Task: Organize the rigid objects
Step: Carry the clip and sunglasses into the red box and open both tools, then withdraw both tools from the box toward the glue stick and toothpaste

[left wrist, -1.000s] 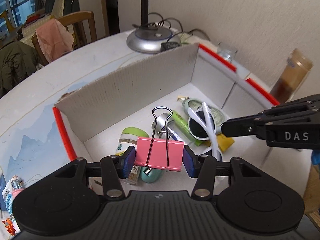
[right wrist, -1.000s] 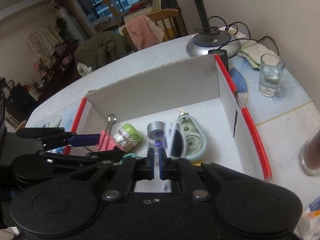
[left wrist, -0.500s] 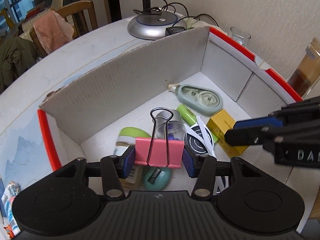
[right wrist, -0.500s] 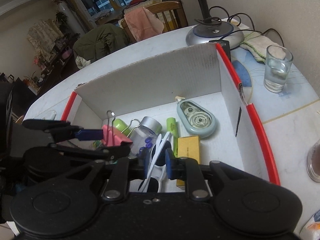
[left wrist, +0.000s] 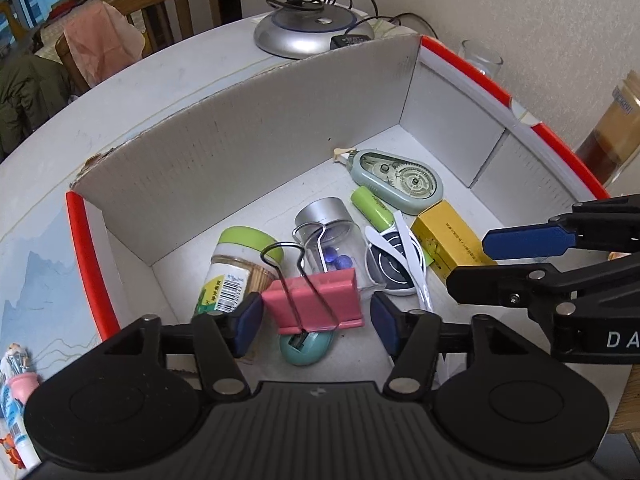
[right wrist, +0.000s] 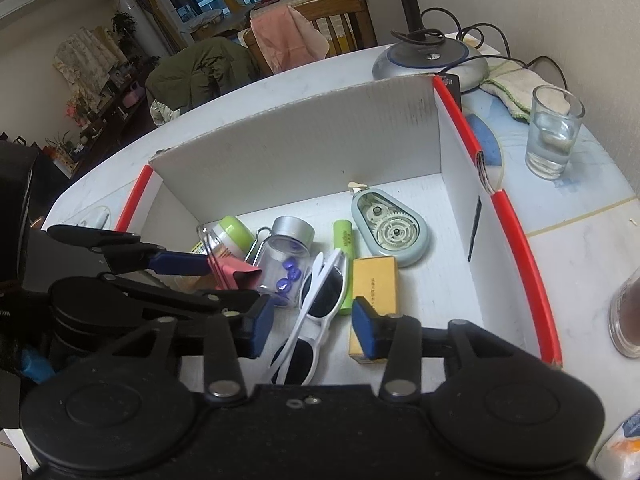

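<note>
A white cardboard box (left wrist: 256,128) with red edges holds several objects. My left gripper (left wrist: 316,322) is open; a pink binder clip (left wrist: 316,300) lies loose between its fingers, tilted over a teal sharpener (left wrist: 306,348). My right gripper (right wrist: 312,326) is open above white sunglasses (right wrist: 316,300) that lie in the box. The right gripper also shows in the left wrist view (left wrist: 528,248). Nearby lie a glass jar with blue beads (left wrist: 328,236), a green-lidded toothpick jar (left wrist: 236,264), a green battery (left wrist: 372,208), a yellow box (left wrist: 448,244) and a correction-tape dispenser (left wrist: 400,176).
A lamp base (left wrist: 308,32) with cables stands behind the box. A glass of water (right wrist: 554,132) and a cloth (right wrist: 512,80) are at the box's right. A brown jar (left wrist: 612,136) stands at far right. Small packets (left wrist: 16,400) lie left of the box.
My left gripper has opened and the pink clip has dropped free and tilted. My right gripper has opened, let go of the sunglasses and pulled back.
</note>
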`<state>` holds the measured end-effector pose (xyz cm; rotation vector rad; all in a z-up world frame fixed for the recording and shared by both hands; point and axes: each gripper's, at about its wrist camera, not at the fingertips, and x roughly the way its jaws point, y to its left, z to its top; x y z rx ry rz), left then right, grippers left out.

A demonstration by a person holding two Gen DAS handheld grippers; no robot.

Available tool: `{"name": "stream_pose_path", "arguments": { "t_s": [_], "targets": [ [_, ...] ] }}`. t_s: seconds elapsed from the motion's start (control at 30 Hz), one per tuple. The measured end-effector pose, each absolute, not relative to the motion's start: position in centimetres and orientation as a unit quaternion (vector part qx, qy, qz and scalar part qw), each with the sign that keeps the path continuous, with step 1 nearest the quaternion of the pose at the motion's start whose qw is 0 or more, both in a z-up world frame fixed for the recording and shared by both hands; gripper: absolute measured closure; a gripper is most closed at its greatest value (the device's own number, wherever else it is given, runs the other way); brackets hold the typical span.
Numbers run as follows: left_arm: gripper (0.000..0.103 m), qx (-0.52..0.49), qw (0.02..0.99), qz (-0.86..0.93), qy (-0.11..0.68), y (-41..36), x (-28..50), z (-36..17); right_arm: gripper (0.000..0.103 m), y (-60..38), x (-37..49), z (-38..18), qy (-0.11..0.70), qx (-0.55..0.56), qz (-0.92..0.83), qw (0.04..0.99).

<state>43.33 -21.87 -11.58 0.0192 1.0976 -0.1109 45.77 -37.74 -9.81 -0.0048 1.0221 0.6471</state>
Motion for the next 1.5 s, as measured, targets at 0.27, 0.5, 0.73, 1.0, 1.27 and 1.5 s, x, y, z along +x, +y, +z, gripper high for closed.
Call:
{"name": "stream_pose_path", "arguments": {
  "t_s": [0.27, 0.5, 0.73, 1.0, 1.27, 1.5],
  "targets": [
    [0.035, -0.006, 0.865, -0.062, 0.498, -21.6, 41.8, -9.9, 0.05, -37.7, 45.1, -8.9, 0.473, -0.007, 0.302, 0.828],
    [0.035, -0.018, 0.879, -0.061, 0.473, -20.9, 39.9, -8.2, 0.045, -37.7, 44.3, -8.0, 0.462, -0.01, 0.303, 0.833],
    [0.035, -0.044, 0.893, -0.061, 0.444, -19.6, 37.5, -6.4, 0.037, -37.1, 42.8, -6.5, 0.442, -0.016, 0.305, 0.843],
    [0.035, -0.064, 0.905, -0.054, 0.416, -17.5, 34.1, -4.6, 0.027, -35.8, 40.7, -4.9, 0.423, -0.004, 0.31, 0.851],
    [0.027, -0.079, 0.914, -0.039, 0.396, -14.4, 30.2, -3.3, 0.02, -33.5, 37.8, -3.5, 0.406, -0.006, 0.321, 0.856],
    [0.021, -0.082, 0.919, -0.022, 0.386, -11.2, 27.3, -2.6, 0.013, -30.3, 35.1, -2.8, 0.396, -0.008, 0.335, 0.855]
  ]
}}
